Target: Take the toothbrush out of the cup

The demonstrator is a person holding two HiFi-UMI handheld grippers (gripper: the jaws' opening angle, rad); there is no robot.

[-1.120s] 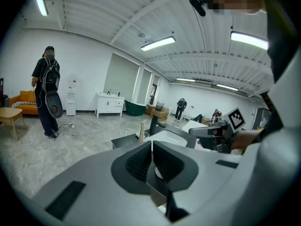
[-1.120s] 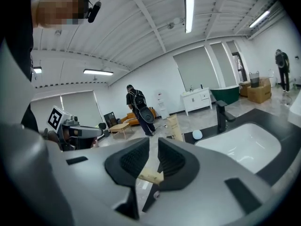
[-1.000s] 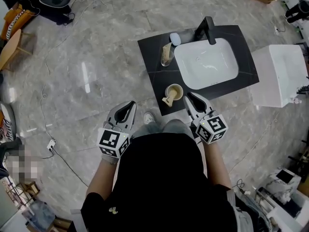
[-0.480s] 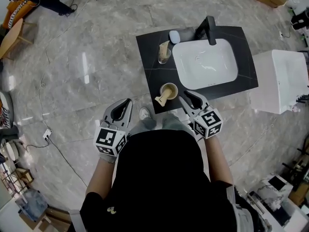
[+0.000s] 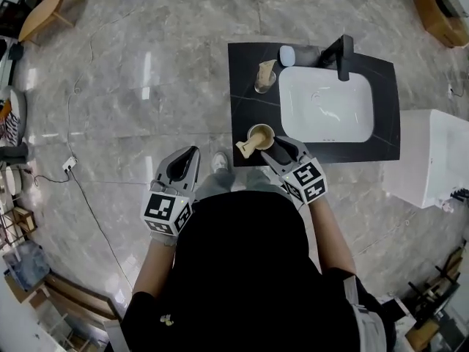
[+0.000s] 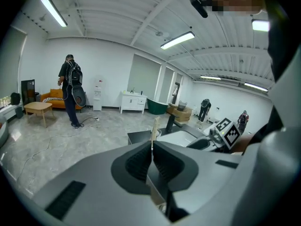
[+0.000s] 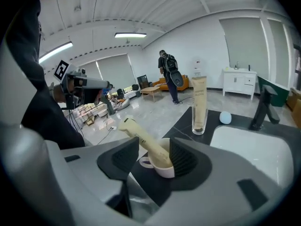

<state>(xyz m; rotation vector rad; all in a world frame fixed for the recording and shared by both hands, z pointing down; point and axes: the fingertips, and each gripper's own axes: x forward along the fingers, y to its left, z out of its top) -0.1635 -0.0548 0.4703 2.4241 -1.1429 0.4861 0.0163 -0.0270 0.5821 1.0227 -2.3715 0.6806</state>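
On my right gripper (image 7: 153,155) the fingers are opening wide around the toothbrush (image 7: 141,138), not pressing it. It leans in the cup (image 7: 162,169) at the worktop (image 5: 245,72)'s near left corner. My left gripper (image 6: 151,160) has its fingers closed together, empty

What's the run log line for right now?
stage: approach | right gripper: jaws opening, nothing between, toothbrush ahead | left gripper: jaws shut, empty | toothbrush: leaning in cup
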